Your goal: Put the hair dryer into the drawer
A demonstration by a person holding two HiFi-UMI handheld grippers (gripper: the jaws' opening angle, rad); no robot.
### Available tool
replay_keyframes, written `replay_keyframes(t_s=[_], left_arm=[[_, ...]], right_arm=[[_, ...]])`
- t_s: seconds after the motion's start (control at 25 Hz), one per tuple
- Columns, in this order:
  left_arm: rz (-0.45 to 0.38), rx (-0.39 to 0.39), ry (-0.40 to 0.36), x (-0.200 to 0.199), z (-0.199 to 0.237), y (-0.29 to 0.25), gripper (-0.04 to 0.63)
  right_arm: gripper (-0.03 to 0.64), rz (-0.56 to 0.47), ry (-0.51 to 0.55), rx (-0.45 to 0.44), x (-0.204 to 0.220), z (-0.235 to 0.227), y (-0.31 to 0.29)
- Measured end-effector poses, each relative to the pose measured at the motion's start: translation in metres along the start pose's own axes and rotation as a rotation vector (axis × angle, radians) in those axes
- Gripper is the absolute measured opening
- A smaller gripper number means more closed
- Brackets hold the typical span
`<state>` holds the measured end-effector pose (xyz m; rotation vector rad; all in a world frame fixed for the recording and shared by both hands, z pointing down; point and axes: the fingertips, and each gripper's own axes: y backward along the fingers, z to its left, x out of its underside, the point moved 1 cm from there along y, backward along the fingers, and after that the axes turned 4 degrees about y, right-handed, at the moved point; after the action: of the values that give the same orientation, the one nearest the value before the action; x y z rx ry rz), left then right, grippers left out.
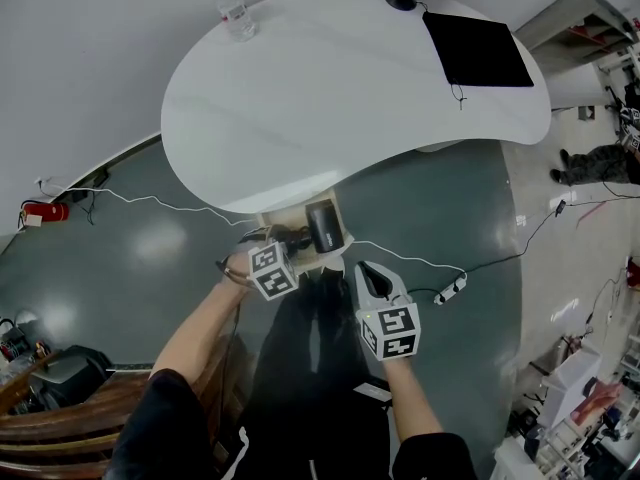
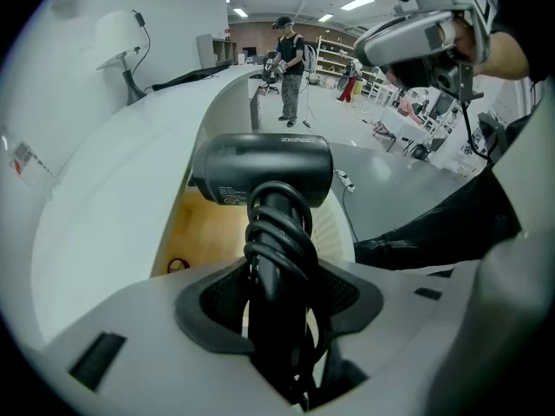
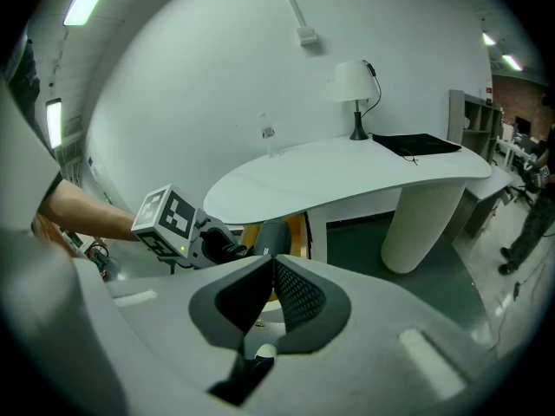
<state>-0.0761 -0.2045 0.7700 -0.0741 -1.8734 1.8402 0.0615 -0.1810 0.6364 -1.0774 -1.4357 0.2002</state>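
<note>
One bottle [image 1: 234,10] is being carried on the white tabletop [image 1: 300,118]. One hair dryer [image 1: 322,226], cord wound round its handle, is being gripped tight by the left gripper [image 1: 298,242], just over the one open drawer [image 2: 204,232]. The right gripper [image 1: 370,271] is being held nearby, pinched together on nothing.

Both arms are out in front, forearms bare below dark sleeves. The left forearm [image 1: 205,323] angles in from the left. The left gripper [image 1: 299,241] has its jaws clamped on the handle of the hair dryer [image 1: 323,226]. The right forearm [image 1: 415,408] comes straight forward. The right gripper [image 1: 370,270] hangs just beside the left and a little nearer the body, jaws pressed together with nothing between them, marker cube facing up.
</note>
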Motion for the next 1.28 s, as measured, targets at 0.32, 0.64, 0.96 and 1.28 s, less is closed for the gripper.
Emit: replay_keyframes(t_s=[0.32,0.64,0.96,1.28], left_arm=[[0.033,0.000,-0.010,0.007,0.008,-0.020,0.202],[0.068,-0.002,0.002,0.014,0.017,-0.038,0.202],[0.110,-0.016,0.014,0.018,0.025,-0.053,0.202],[0.156,-0.025,0.011,0.026,0.032,-0.074,0.202]], right_arm=[[0.006,0.018,-0.010,-0.001,0.008,-0.001,-0.004],[0.006,0.030,-0.019,0.002,0.014,-0.005,-0.009],[0.006,0.042,-0.034,0.003,0.018,-0.009,-0.014],[0.006,0.052,-0.043,-0.003,0.021,-0.012,-0.020]])
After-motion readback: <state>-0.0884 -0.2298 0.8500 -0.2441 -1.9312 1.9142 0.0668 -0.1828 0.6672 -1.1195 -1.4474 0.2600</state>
